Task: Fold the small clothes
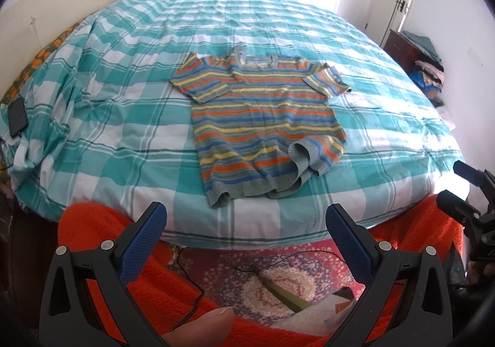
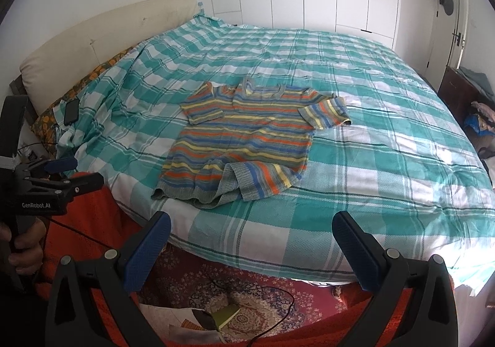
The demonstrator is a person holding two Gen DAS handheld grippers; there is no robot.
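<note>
The shirt [image 1: 263, 118] lies flat on the bed [image 1: 123, 130], collar far, hem near, long axis running away from both grippers. Left gripper [image 1: 246, 234] and right gripper [image 2: 252, 243] hover short of the hem, fingers spread and empty; the left sits nearer.

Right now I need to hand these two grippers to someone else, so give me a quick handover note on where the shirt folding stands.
Left gripper: open, empty, held short of the bed's near edge.
Right gripper: open, empty, likewise back from the bed.
Striped shirt: spread face up on the checked bedspread, collar away from you, both short sleeves out to the sides. The hem corner on the right is flipped up over the body.
Done: shirt laid out; no fold made on purpose yet.
Left: flatten that flipped corner, fold sleeves and sides in, then fold the body up.
</note>
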